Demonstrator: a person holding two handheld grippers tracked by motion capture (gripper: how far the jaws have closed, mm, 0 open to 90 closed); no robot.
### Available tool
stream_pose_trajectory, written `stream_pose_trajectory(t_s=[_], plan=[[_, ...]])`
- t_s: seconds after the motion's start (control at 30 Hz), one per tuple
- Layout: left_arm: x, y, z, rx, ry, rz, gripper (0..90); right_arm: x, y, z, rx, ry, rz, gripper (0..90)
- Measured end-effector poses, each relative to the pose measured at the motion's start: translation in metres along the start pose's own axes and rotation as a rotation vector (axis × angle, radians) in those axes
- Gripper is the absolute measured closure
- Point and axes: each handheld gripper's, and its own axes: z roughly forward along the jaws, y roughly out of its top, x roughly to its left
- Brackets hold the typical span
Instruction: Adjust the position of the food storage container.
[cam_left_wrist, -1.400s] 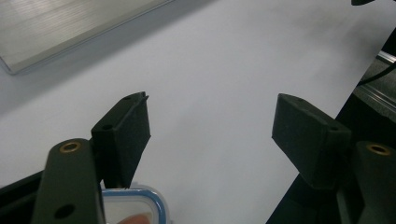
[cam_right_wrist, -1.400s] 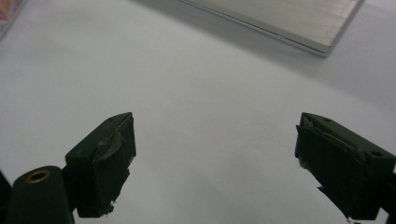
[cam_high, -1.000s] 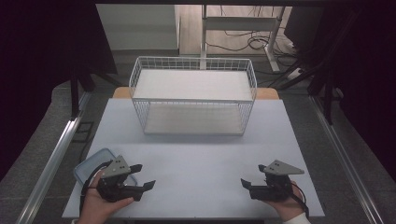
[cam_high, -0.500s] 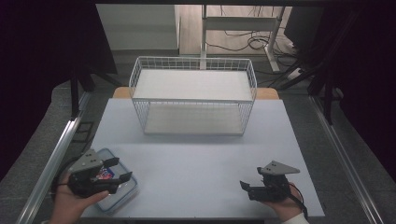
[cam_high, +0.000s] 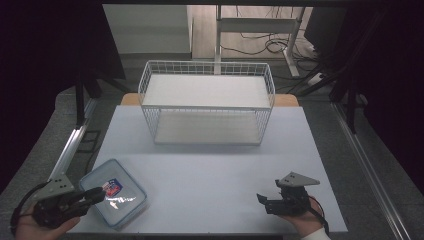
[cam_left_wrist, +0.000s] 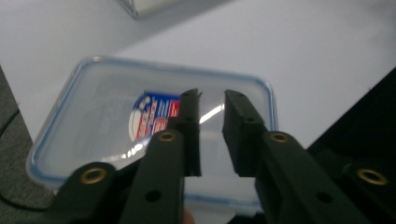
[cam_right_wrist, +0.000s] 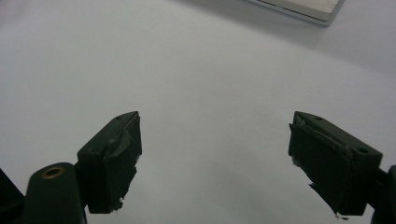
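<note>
Left claw (cam_left_wrist: 211, 135) over container (cam_high: 116, 193); label (cam_left_wrist: 154, 115) unreadable.

wire basket (cam_high: 207, 107): white, two-tier, stands at far middle of bench, a pale board on each tier
bench (cam_high: 220, 175): white top, bare around centre

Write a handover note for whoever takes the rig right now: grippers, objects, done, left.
Left gripper: at the near-left table corner, jaws a narrow gap apart over the lidded plastic container, nothing clamped.
Right gripper: near right, jaws wide open, holding nothing, above bare table.
Wire basket: far centre.
Done: left gripper brought to the container.
Left: likely grasp the container; nothing lifted yet.
</note>
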Motion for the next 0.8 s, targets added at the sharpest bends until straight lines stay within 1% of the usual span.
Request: stream_pose_trajectory(t_s=[0.03,0.07,0.1,0.13,0.17,0.2,0.23,0.27,0.33,0.37,0.4,0.43,0.47,0.5,0.53,0.57,0.63,0.67,0.73,0.77,0.8], plan=[[0.000,0.000,0.000,0.000,0.000,0.000,82.6,0.000,0.000,0.000,0.000,0.000,0.000,17.6],[0.001,-0.006,-0.002,0.020,-0.010,0.007,84.8,-0.001,0.000,0.001,0.003,-0.001,0.004,17.5],[0.001,-0.006,-0.002,0.020,-0.010,0.007,86.5,-0.001,0.000,0.001,0.003,-0.001,0.004,17.5],[0.003,-0.012,-0.002,0.041,-0.014,0.010,87.8,-0.001,-0.001,0.002,0.009,-0.001,0.008,17.5],[0.003,-0.012,-0.002,0.041,-0.014,0.010,89.1,-0.001,-0.001,0.002,0.012,-0.002,0.006,17.5],[0.005,-0.018,-0.002,0.067,-0.015,0.011,89.9,-0.001,-0.001,0.003,0.015,-0.002,0.005,17.5],[0.006,-0.021,-0.002,0.080,-0.020,0.013,90.0,0.000,-0.001,0.003,0.017,-0.001,0.005,17.5],[0.006,-0.021,-0.002,0.080,-0.020,0.013,90.0,0.000,-0.001,0.003,0.022,-0.001,0.003,17.5],[0.007,-0.028,-0.002,0.101,-0.036,0.017,90.0,0.000,-0.001,0.004,0.030,-0.002,0.001,17.5],[0.007,-0.034,-0.001,0.120,-0.042,0.019,90.0,0.000,-0.001,0.004,0.032,-0.003,0.002,17.5],[0.007,-0.034,-0.001,0.120,-0.042,0.019,90.0,0.000,-0.001,0.005,0.034,-0.003,0.002,17.5],[0.007,-0.037,-0.001,0.133,-0.044,0.020,90.0,-0.001,-0.001,0.005,0.037,-0.004,0.002,17.5],[0.007,-0.045,0.001,0.158,-0.048,0.018,90.0,-0.001,-0.002,0.005,0.038,-0.005,0.006,17.5],[0.007,-0.045,0.001,0.158,-0.048,0.018,90.0,-0.001,-0.002,0.005,0.038,-0.005,0.006,17.5],[0.008,-0.052,0.004,0.176,-0.055,0.011,90.0,-0.002,-0.002,0.006,0.043,-0.006,0.012,17.5],[0.008,-0.052,0.004,0.176,-0.055,0.011,90.0,-0.002,-0.002,0.006,0.043,-0.007,0.015,17.5],[0.005,-0.058,0.010,0.198,-0.060,0.010,90.0,-0.002,-0.002,0.007,0.048,-0.008,0.016,17.6],[0.004,-0.059,0.013,0.208,-0.061,0.019,90.0,-0.001,-0.002,0.007,0.049,-0.008,0.015,17.5],[0.002,-0.059,0.018,0.223,-0.066,0.026,90.0,0.000,-0.002,0.008,0.053,-0.007,0.010,17.5],[0.002,-0.059,0.018,0.223,-0.066,0.026,90.0,0.000,-0.002,0.008,0.053,-0.007,0.010,17.5],[0.001,-0.059,0.023,0.227,-0.070,0.026,90.0,0.000,-0.002,0.008,0.056,-0.007,0.007,17.5]])
